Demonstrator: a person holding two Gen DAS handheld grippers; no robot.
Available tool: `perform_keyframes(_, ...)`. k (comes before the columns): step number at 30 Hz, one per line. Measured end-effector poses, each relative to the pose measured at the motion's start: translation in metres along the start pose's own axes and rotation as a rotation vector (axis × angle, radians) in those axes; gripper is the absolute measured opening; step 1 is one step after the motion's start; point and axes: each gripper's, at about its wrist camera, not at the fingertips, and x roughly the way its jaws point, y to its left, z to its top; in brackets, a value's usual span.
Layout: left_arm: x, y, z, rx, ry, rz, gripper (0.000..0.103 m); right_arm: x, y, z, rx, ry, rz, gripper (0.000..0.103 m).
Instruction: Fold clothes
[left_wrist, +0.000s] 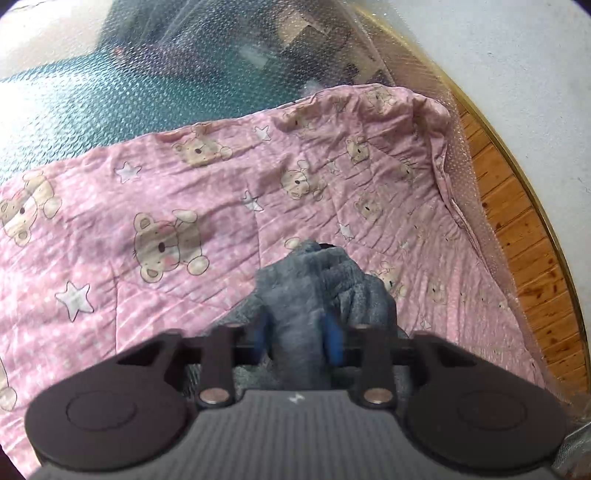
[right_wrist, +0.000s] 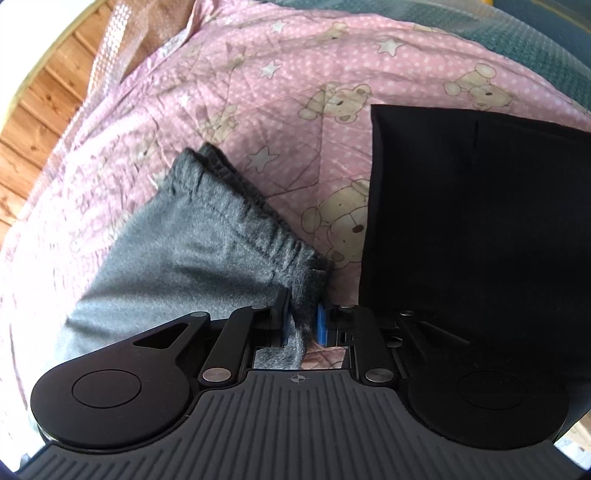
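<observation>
Both hand-held grippers had hold of the grey fleece trousers (right_wrist: 192, 240) above the pink teddy-bear quilt (left_wrist: 184, 206). The left hand-held gripper (left_wrist: 297, 332) was closed tight on a bunched wad of the fabric; the right hand-held gripper (right_wrist: 301, 317) pinched the elastic waistband's corner. A folded black garment (right_wrist: 476, 221) lay beside it.

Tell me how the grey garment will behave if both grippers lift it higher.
Probably floppy: the grey garment already sags and bunches between the pads of the left hand-held gripper. Its fuzzy knit looks unlikely to slip from the right hand-held gripper. The elastic waistband may stretch under tension.
</observation>
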Motion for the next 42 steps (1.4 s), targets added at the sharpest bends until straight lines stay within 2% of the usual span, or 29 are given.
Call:
perform_keyframes(1, -0.008, -0.001, 0.002, -0.004, -0.005, -0.011, 0.008, 0.000, 0.001, 0.001, -0.003, 0.001, -0.002, 0.013)
perform_keyframes(3, -0.029, 0.006, 0.000, -0.031, -0.012, -0.019, 0.008, -0.001, 0.002, 0.002, -0.010, 0.004, -0.005, 0.010)
perform_keyframes(7, -0.021, 0.047, -0.012, -0.066, 0.078, 0.110, 0.008, 0.006, 0.000, 0.005, -0.038, 0.056, -0.006, 0.009)
perform_keyframes(9, -0.015, 0.054, -0.014, -0.054, 0.094, 0.130, 0.008, 0.012, 0.000, 0.008, -0.047, 0.083, -0.007, 0.009)
perform_keyframes(11, -0.026, 0.051, -0.009, -0.049, 0.067, 0.102, 0.008, 0.012, 0.002, 0.013, -0.054, 0.086, -0.001, 0.009)
perform_keyframes(13, -0.043, 0.048, -0.003, -0.041, 0.037, 0.076, 0.008, -0.002, 0.005, 0.019, -0.043, 0.050, 0.059, 0.009)
perform_keyframes(15, -0.051, 0.050, -0.001, -0.033, 0.034, 0.084, 0.008, -0.015, 0.007, 0.021, -0.042, 0.033, 0.121, 0.009)
perform_keyframes(17, -0.042, 0.059, -0.007, -0.021, 0.083, 0.133, 0.008, -0.008, 0.012, 0.018, -0.111, 0.074, 0.093, 0.009)
perform_keyframes(19, -0.027, 0.068, -0.018, 0.021, 0.153, 0.173, 0.008, 0.009, 0.017, 0.013, -0.196, 0.119, 0.026, 0.009)
perform_keyframes(21, -0.021, 0.072, -0.026, 0.048, 0.173, 0.191, 0.008, 0.019, 0.020, 0.015, -0.227, 0.125, 0.005, 0.009)
perform_keyframes(24, -0.023, 0.071, -0.030, 0.085, 0.183, 0.211, 0.012, 0.004, 0.032, 0.023, -0.276, 0.060, 0.011, 0.009)
perform_keyframes(25, -0.023, 0.070, -0.030, 0.100, 0.185, 0.221, 0.019, -0.003, 0.035, 0.024, -0.289, 0.033, 0.018, 0.009)
perform_keyframes(26, -0.023, 0.069, -0.032, 0.129, 0.190, 0.243, 0.028, -0.003, 0.036, 0.024, -0.307, 0.035, 0.006, 0.009)
perform_keyframes(27, -0.023, 0.068, -0.034, 0.152, 0.194, 0.263, 0.033, 0.000, 0.037, 0.023, -0.328, 0.048, -0.012, 0.009)
perform_keyframes(29, -0.028, 0.070, -0.035, 0.151, 0.195, 0.274, 0.044, 0.010, 0.036, 0.020, -0.375, 0.088, -0.051, 0.018)
perform_keyframes(31, -0.043, 0.071, -0.034, 0.114, 0.169, 0.246, 0.047, 0.006, 0.033, 0.024, -0.381, 0.080, -0.064, 0.050)
perform_keyframes(32, -0.052, 0.071, -0.034, 0.092, 0.148, 0.229, 0.053, -0.005, 0.031, 0.026, -0.369, 0.029, -0.065, 0.059)
perform_keyframes(34, -0.070, 0.072, -0.034, 0.048, 0.106, 0.199, 0.063, -0.027, 0.030, 0.030, -0.353, -0.088, -0.053, 0.085)
perform_keyframes(36, -0.080, 0.072, -0.030, 0.008, 0.061, 0.184, 0.068, -0.030, 0.037, 0.037, -0.371, -0.129, -0.018, 0.089)
perform_keyframes(38, -0.079, 0.069, -0.021, -0.016, 0.032, 0.183, 0.072, -0.016, 0.050, 0.045, -0.410, -0.100, 0.002, 0.089)
perform_keyframes(40, -0.070, 0.060, -0.008, 0.021, 0.016, 0.188, 0.073, 0.002, 0.064, 0.049, -0.461, -0.067, -0.004, 0.089)
perform_keyframes(42, -0.059, 0.050, 0.004, 0.062, 0.003, 0.191, 0.079, 0.015, 0.079, 0.051, -0.504, -0.030, -0.008, 0.089)
